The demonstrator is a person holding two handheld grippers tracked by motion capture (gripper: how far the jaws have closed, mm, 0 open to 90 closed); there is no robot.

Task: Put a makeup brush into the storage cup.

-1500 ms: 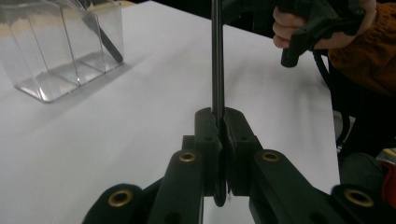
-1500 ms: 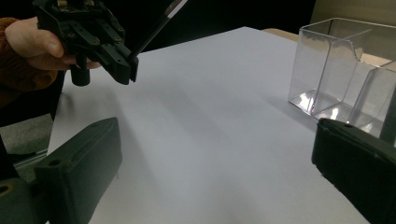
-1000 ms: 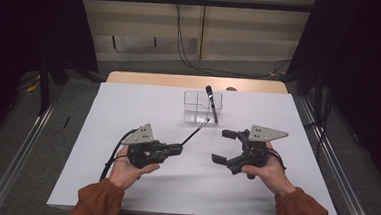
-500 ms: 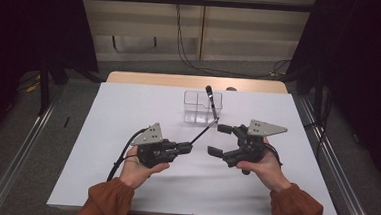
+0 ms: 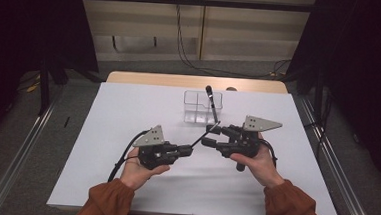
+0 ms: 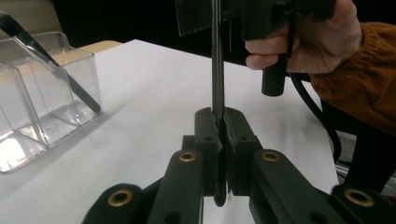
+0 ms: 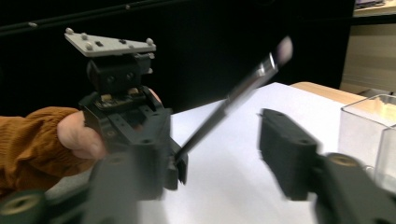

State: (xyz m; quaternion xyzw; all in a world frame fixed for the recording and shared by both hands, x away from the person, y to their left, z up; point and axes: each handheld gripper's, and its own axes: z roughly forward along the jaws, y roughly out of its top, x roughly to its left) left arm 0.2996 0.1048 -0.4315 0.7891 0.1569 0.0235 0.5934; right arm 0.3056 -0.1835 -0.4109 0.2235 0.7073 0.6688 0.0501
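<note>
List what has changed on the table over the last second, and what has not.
Both hands moved inward, toward each other. The left tongs carried the thin dark brush rightward, and its tip now lies between the open jaws of the right tongs, which have not closed on it. The left tongs stayed shut on the brush. The clear organizer and the second brush standing in it did not move.
</note>
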